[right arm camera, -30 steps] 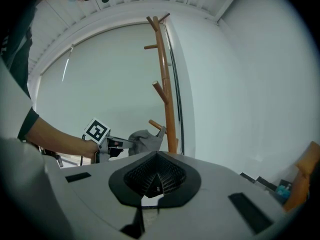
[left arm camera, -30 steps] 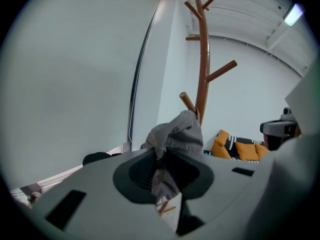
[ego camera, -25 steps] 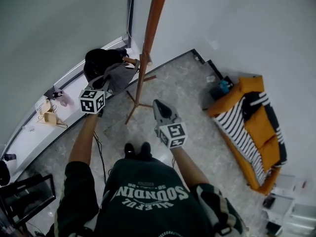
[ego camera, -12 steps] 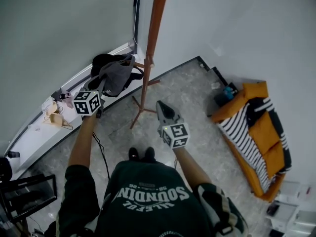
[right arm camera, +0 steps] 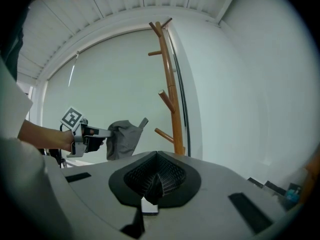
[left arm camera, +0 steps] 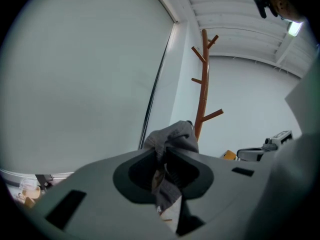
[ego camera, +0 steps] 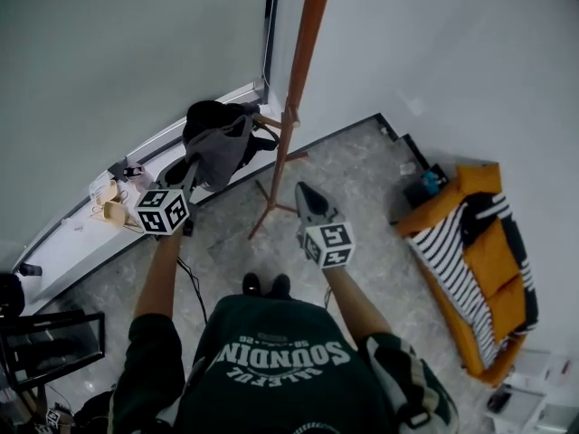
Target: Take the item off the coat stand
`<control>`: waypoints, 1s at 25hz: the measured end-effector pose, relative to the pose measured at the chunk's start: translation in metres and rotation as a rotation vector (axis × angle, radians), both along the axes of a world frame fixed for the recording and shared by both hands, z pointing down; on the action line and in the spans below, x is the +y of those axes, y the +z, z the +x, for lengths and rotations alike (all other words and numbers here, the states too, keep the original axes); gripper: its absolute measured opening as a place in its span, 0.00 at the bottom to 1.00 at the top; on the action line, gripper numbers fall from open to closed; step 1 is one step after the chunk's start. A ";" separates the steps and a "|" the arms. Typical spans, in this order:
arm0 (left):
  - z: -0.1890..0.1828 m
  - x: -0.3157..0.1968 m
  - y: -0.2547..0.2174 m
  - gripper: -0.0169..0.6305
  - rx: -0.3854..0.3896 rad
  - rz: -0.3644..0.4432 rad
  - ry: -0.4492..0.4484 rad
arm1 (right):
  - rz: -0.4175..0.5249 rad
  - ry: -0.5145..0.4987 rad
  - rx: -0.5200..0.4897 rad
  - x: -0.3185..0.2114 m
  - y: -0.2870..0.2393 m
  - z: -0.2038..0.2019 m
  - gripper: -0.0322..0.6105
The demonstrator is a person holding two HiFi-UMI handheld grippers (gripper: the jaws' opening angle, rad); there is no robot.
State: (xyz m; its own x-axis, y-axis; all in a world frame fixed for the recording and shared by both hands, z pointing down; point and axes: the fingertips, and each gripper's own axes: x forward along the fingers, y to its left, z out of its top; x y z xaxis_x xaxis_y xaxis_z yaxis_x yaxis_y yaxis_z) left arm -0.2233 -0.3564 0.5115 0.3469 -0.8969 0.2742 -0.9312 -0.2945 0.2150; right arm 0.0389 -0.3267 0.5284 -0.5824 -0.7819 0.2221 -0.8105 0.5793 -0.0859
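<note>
White walls close in a grey speckled floor (ego camera: 362,174). Along the floor's right edge sits an orange sofa (ego camera: 493,242) with a striped throw over it. At the floor's far edge, close to the corner where the walls meet, stands the tall wooden coat stand (ego camera: 298,89). Just left of its pole is the grey cloth item (ego camera: 222,143). From the right gripper view, a small gap separates it from the lower peg. The left gripper (ego camera: 188,165) holds it up, jaws clamped on a fold of the fabric. The right gripper (ego camera: 305,191) sits in front of the stand, jaws pressed together with nothing between them.
</note>
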 end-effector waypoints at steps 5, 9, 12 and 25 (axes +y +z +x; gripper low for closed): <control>0.011 0.023 0.017 0.12 -0.018 -0.027 0.022 | 0.007 0.019 -0.012 -0.013 -0.002 0.004 0.05; 0.020 0.038 0.026 0.12 -0.021 -0.040 0.043 | 0.009 0.020 -0.013 -0.018 -0.004 0.005 0.05; 0.025 0.045 0.026 0.12 0.006 -0.036 0.043 | 0.020 0.018 -0.016 -0.020 -0.006 0.004 0.05; 0.038 0.045 0.013 0.12 0.021 -0.001 0.074 | 0.048 0.060 -0.034 -0.023 -0.013 0.015 0.05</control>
